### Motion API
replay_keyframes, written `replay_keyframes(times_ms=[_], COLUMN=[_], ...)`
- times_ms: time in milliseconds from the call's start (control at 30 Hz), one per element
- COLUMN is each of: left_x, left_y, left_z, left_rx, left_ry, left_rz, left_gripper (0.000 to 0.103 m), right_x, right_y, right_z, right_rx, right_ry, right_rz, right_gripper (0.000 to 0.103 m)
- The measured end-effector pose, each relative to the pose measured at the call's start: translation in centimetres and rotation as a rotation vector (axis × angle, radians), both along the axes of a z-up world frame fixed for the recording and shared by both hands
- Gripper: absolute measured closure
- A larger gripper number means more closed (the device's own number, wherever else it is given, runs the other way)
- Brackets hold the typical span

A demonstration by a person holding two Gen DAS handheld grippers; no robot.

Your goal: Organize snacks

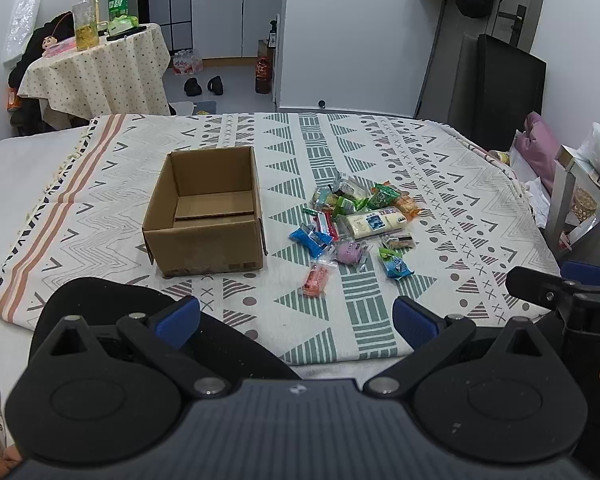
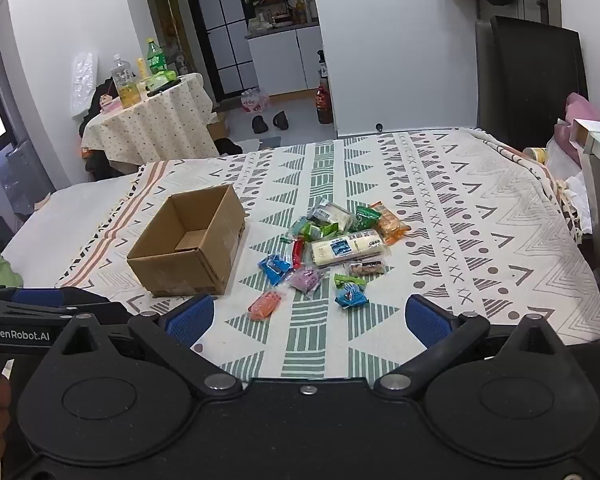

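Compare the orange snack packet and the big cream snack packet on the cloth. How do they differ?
The orange packet is small; the cream packet is the largest snack there. The orange packet lies alone at the near edge of the group; the cream packet lies in the middle, touching other snacks. The cream packet carries a dark blue picture; the orange packet shows none. Both lie flat on the cloth, outside the box.

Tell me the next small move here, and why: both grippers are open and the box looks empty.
Probably ease the right gripper forward and down onto the orange packet. It lies alone at the near edge of the snack pile, closest to the open fingers, with bare cloth around it. The cardboard box stands open just to its left, with no snacks in it, so the carry would be short.
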State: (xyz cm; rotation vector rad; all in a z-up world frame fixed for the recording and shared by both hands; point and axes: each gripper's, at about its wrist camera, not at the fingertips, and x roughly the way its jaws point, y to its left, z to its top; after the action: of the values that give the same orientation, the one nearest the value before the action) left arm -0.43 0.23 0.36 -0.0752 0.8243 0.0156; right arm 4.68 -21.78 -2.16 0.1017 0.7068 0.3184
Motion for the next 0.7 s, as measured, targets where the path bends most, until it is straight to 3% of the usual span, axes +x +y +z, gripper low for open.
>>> replay_keyframes(times_ms=[700], left_x=[-0.15], left_y=[-0.26], left_z=[0.19], left_rx=[-0.002], left_ry=[-0.005], left_rz=[0.001], left_gripper=[0.001], right_x=[-0.43], right_y=[-0.18], right_z=[0.34], right_rx=[-0.005], right_ry=[-0.016], right_rz=[0.001], right_gripper=[0.0])
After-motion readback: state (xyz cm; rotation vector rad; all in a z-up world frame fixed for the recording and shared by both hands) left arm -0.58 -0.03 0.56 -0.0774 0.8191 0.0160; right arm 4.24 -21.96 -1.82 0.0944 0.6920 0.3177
